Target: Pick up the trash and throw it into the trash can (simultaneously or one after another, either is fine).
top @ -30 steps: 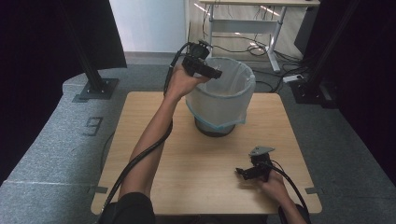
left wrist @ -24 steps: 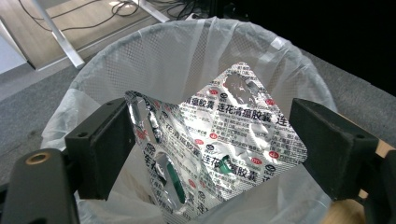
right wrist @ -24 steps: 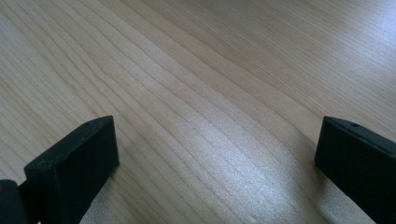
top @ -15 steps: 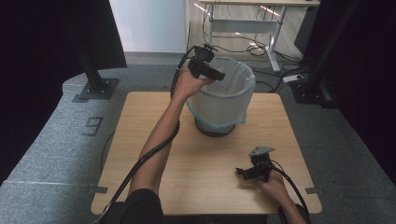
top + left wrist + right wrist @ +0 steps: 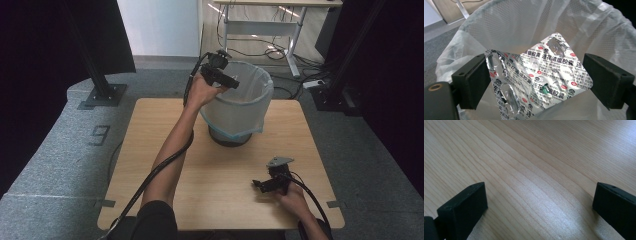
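Left gripper hovers over the mouth of the white mesh bin with its clear plastic liner, jaws spread wide; the silver foil blister pack sits loose between them. Risk, I'd say: it catches the liner's edge and slides outside. Right gripper rests open on the wooden table.

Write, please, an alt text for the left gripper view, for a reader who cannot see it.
A silver blister pack with red and black printing sits between the left gripper's two black jaws, above the open mouth of a bin lined with a translucent white bag. The jaws stand wide, and whether they touch the pack is unclear.
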